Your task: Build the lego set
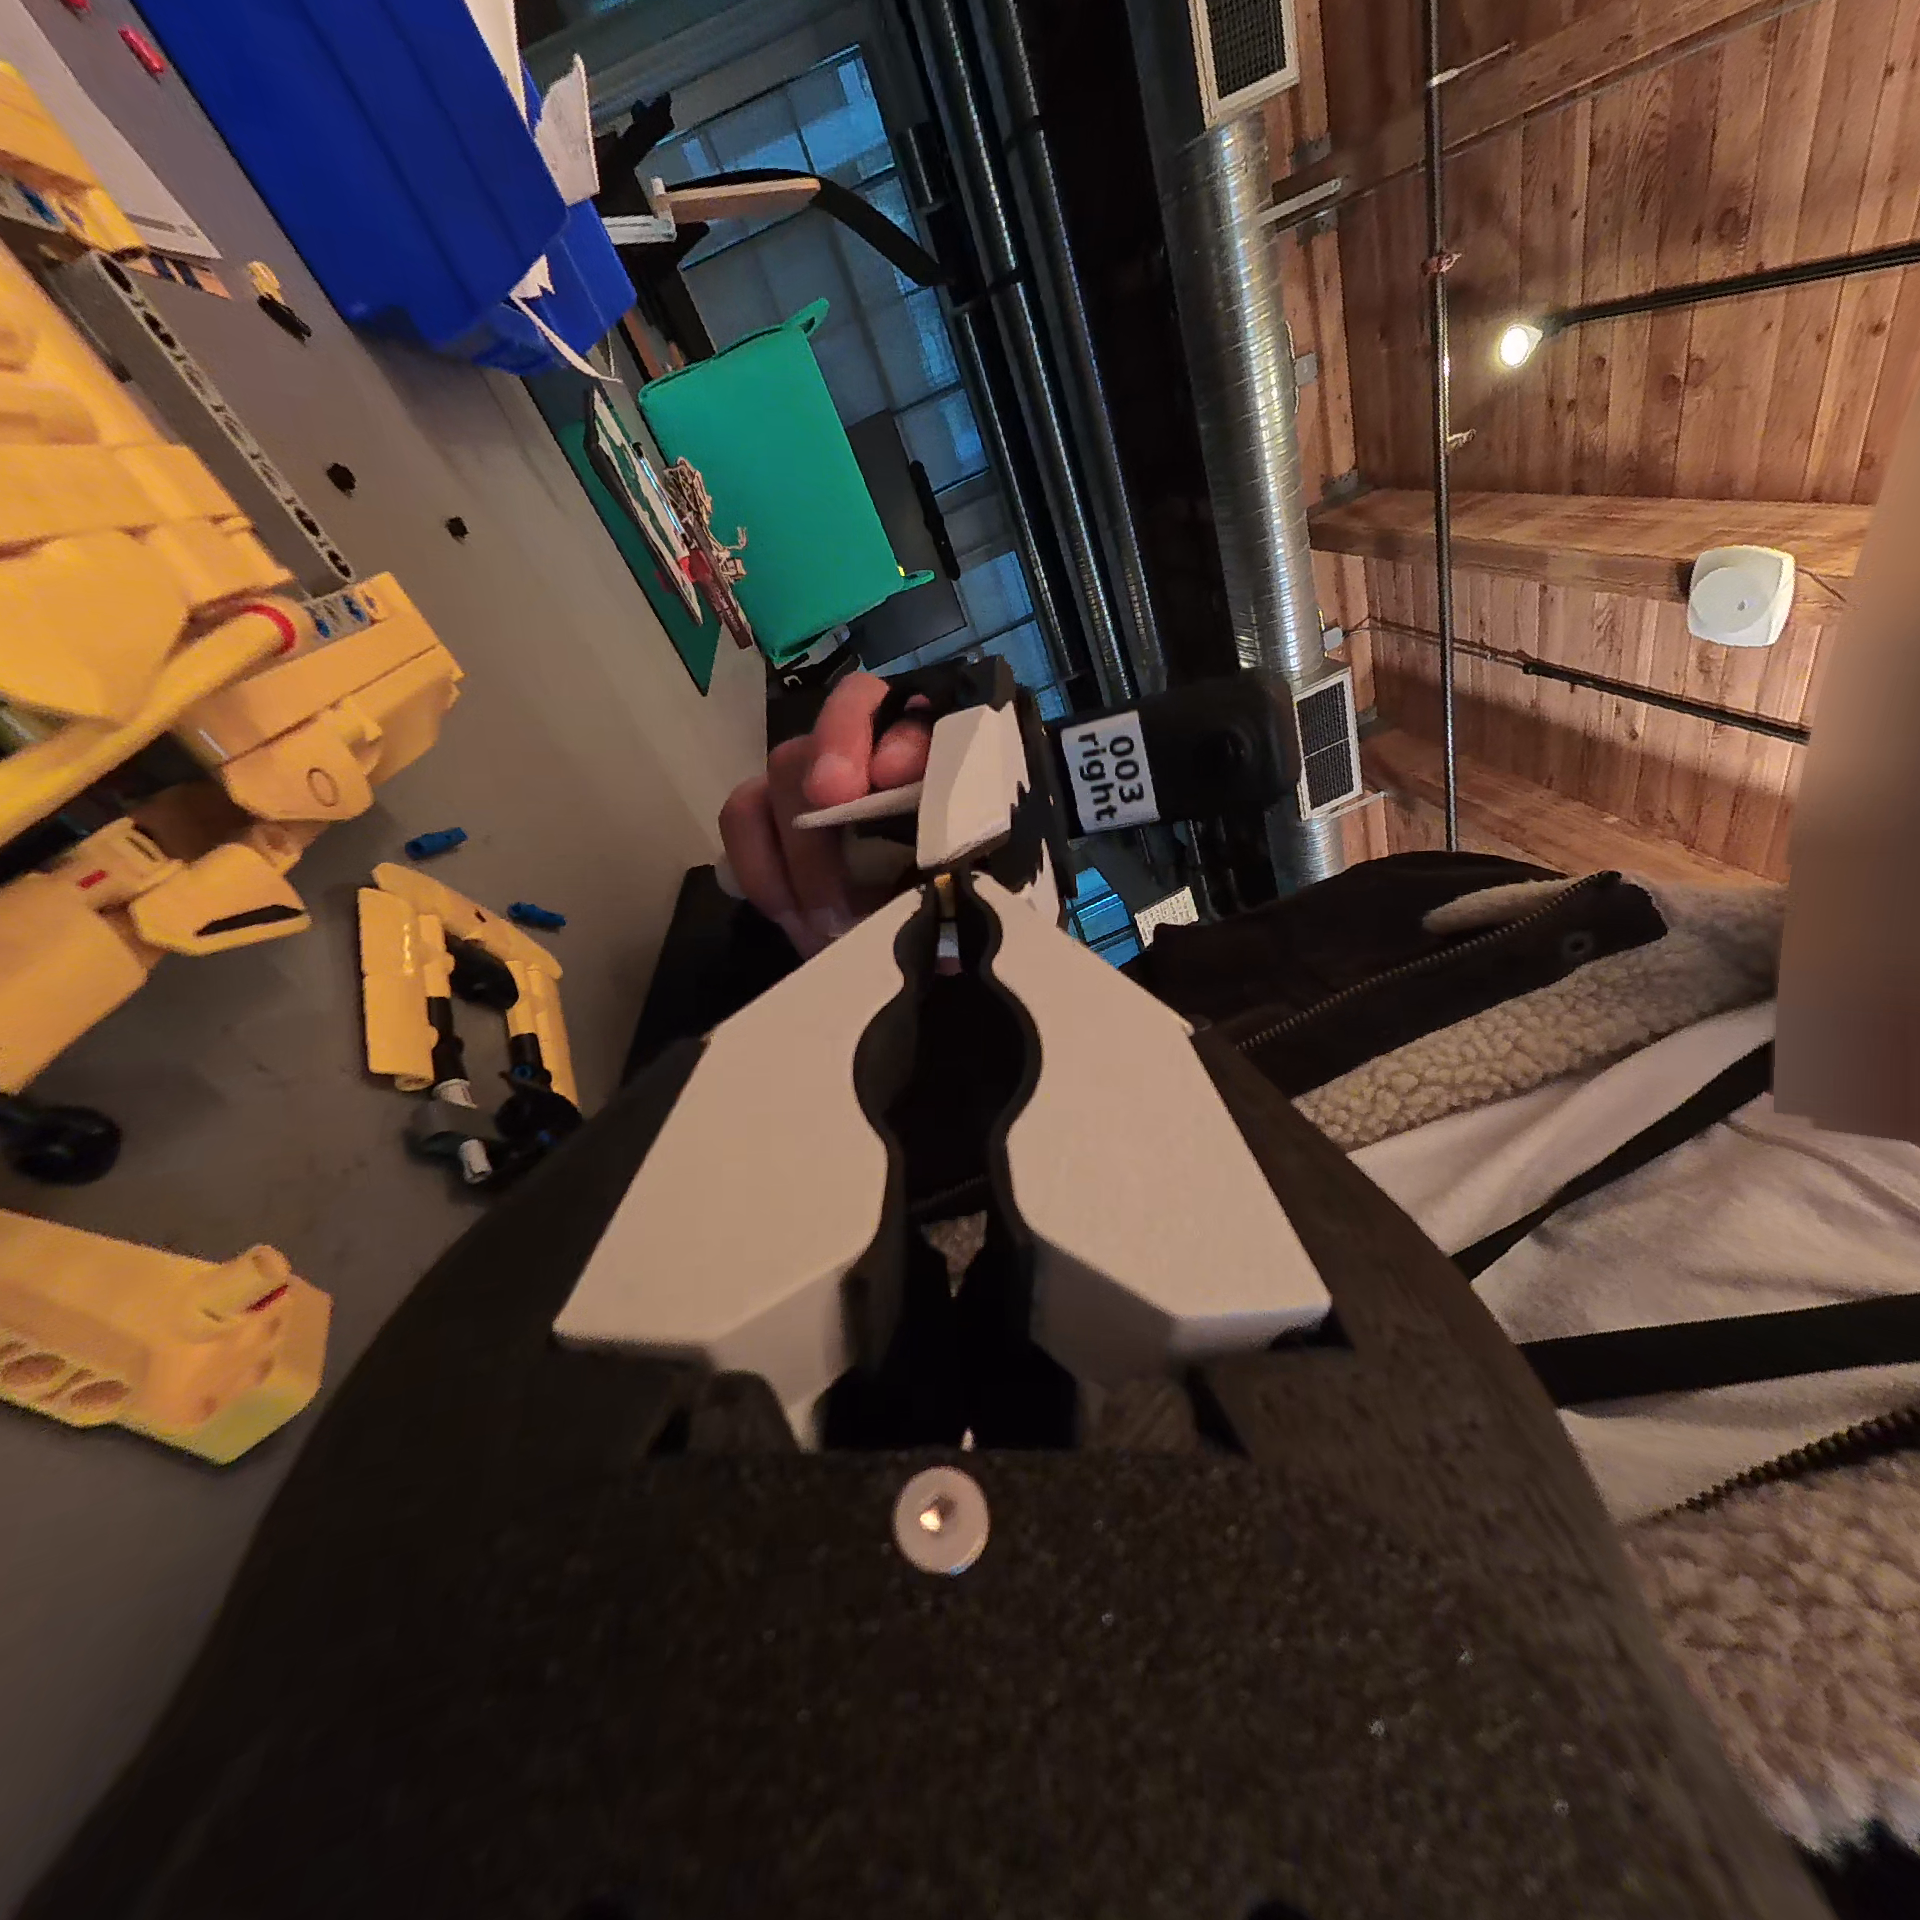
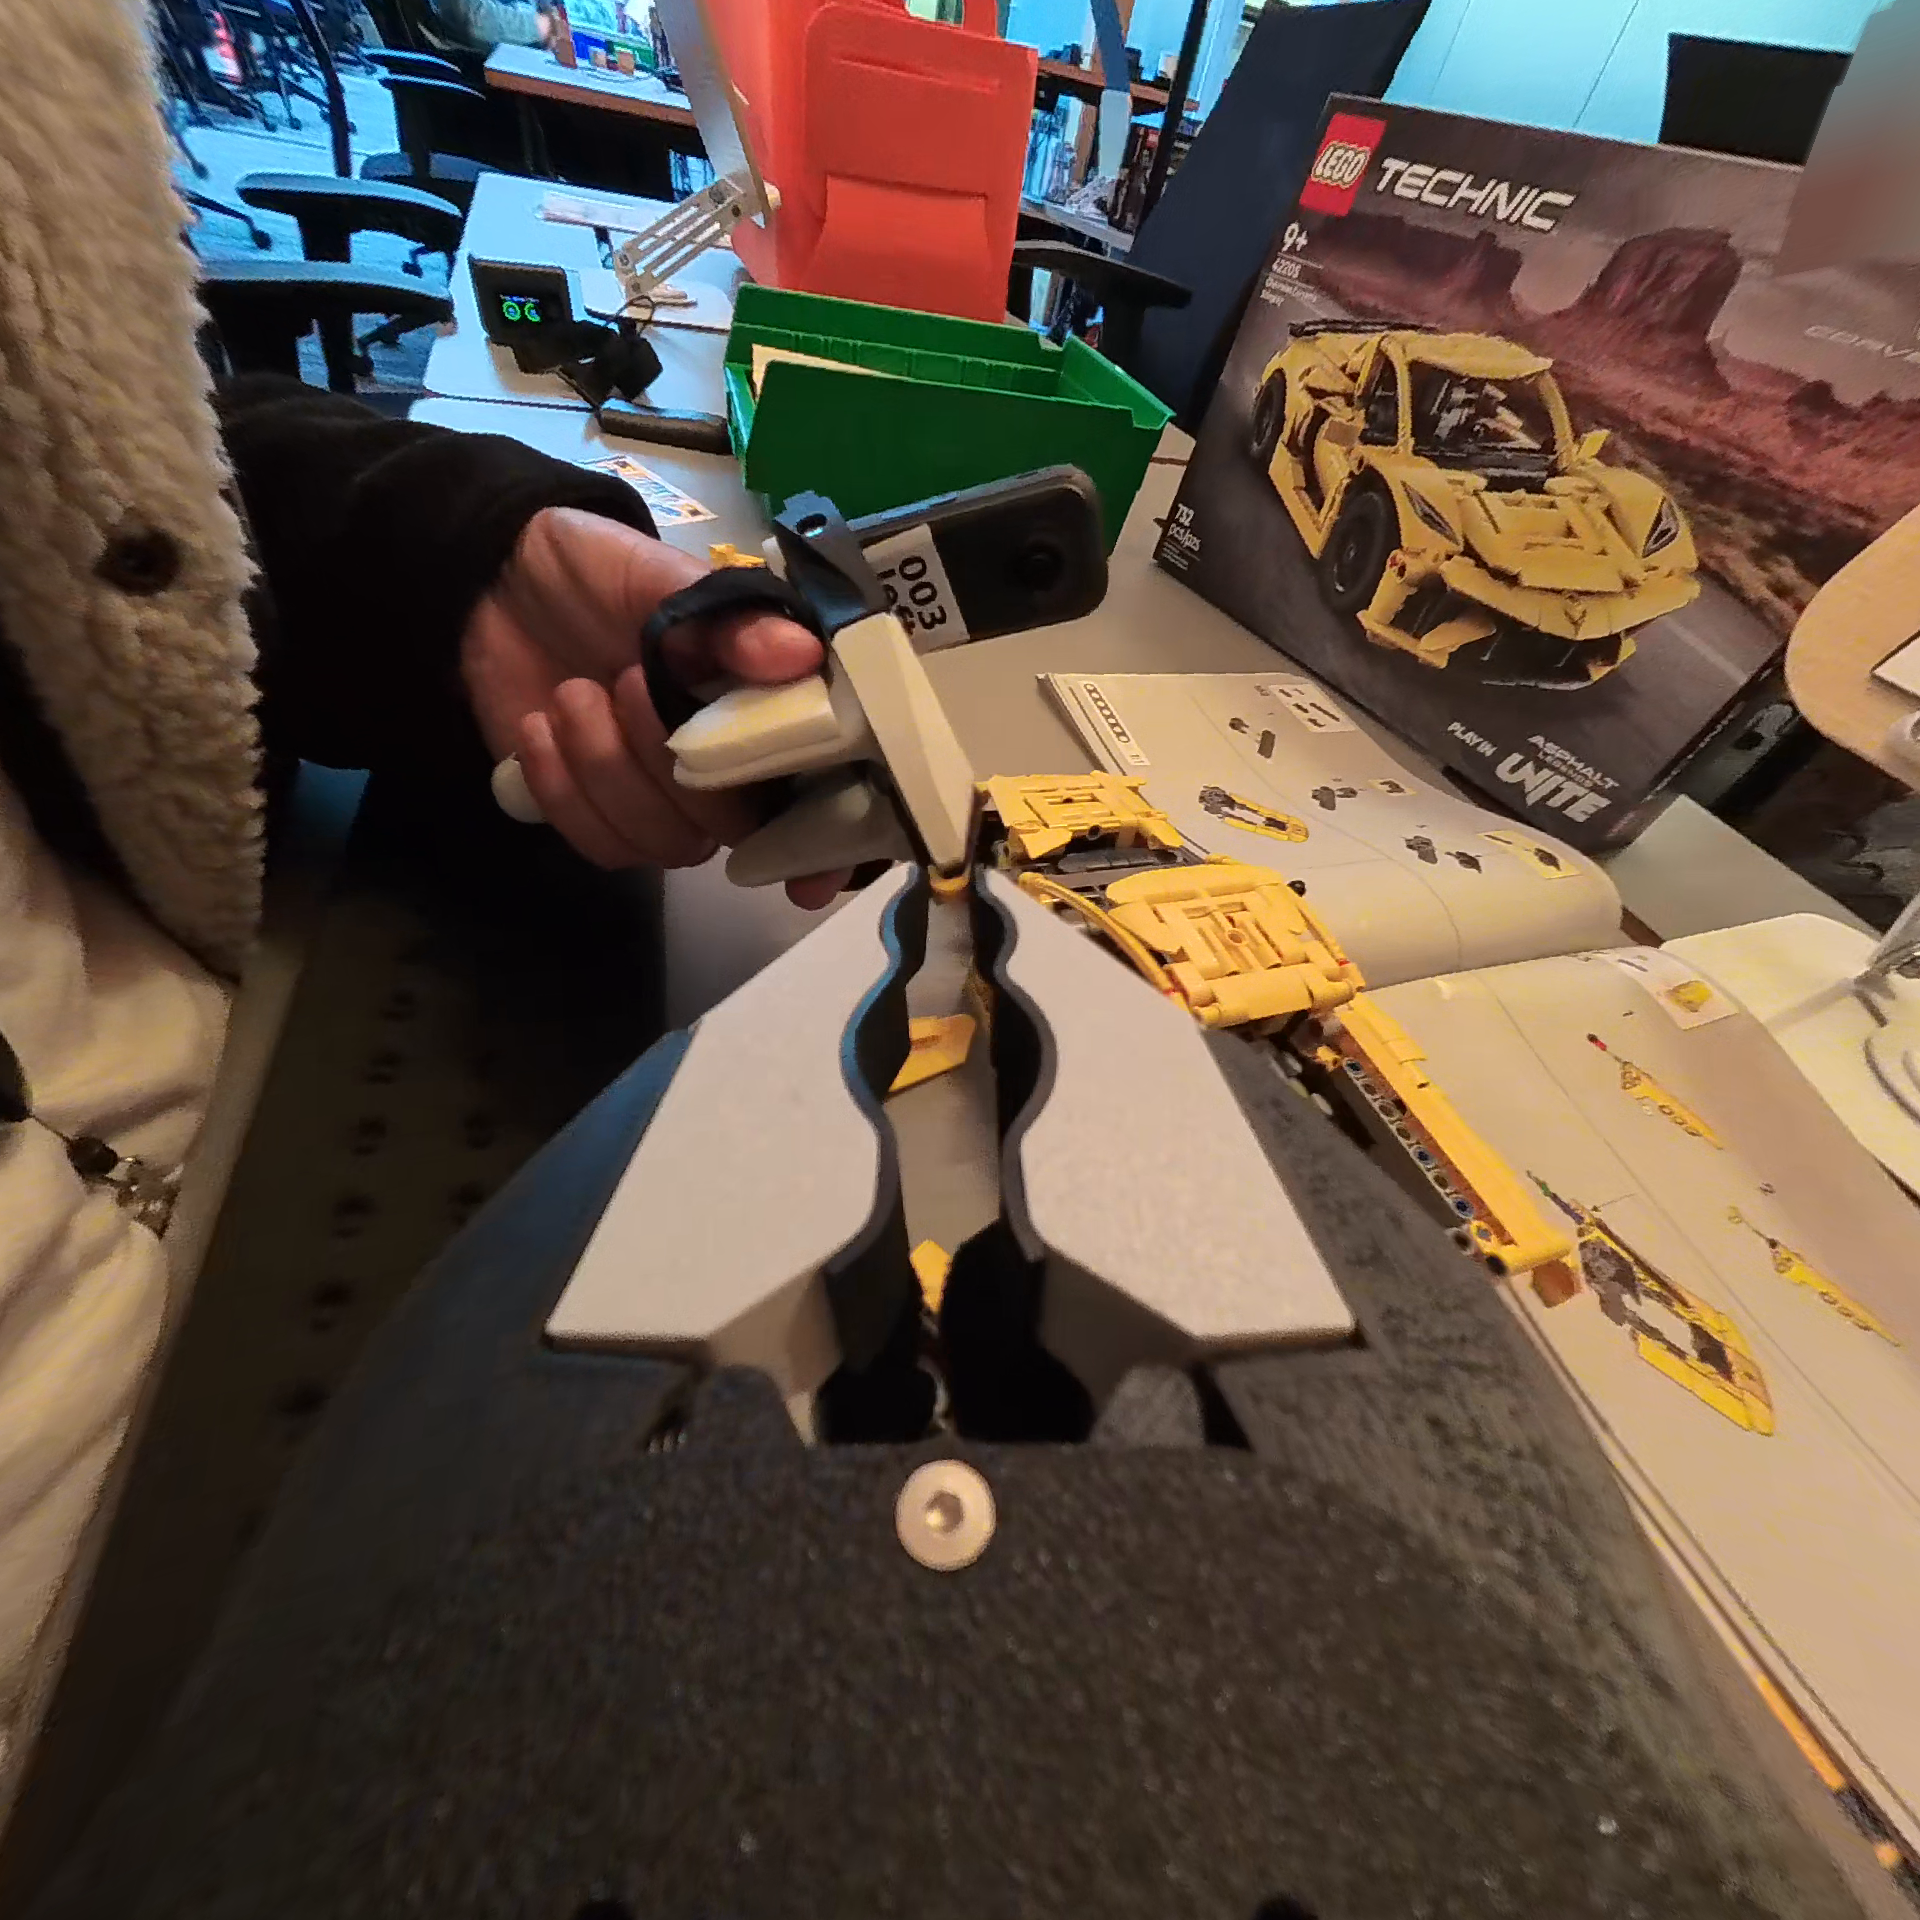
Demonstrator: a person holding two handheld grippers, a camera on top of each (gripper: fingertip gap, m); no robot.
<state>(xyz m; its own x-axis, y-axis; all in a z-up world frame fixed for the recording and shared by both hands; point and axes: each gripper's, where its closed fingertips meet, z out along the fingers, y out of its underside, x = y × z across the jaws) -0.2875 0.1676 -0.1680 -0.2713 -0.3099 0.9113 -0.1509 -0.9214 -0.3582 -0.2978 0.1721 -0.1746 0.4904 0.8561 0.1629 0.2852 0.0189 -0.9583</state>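
My left gripper (image 1: 943,906) and right gripper (image 2: 943,885) meet tip to tip above the table's near edge. Each is shut on a small yellow lego piece (image 1: 943,891), which also shows in the right wrist view (image 2: 943,883). The right gripper (image 1: 971,795) shows in the left wrist view, and the left gripper (image 2: 951,847) shows in the right wrist view, each held by a hand. The part-built yellow car (image 2: 1216,935) lies on the grey table (image 2: 1122,623) just beyond the tips; it also shows in the left wrist view (image 1: 156,675).
A yellow-and-black sub-assembly (image 1: 457,997), a yellow panel (image 1: 156,1340) and blue pins (image 1: 436,840) lie on the table. An open instruction booklet (image 2: 1351,810), the set's box (image 2: 1507,436) and a green bin (image 2: 935,416) stand behind. A blue bin (image 1: 395,156) stands farther off.
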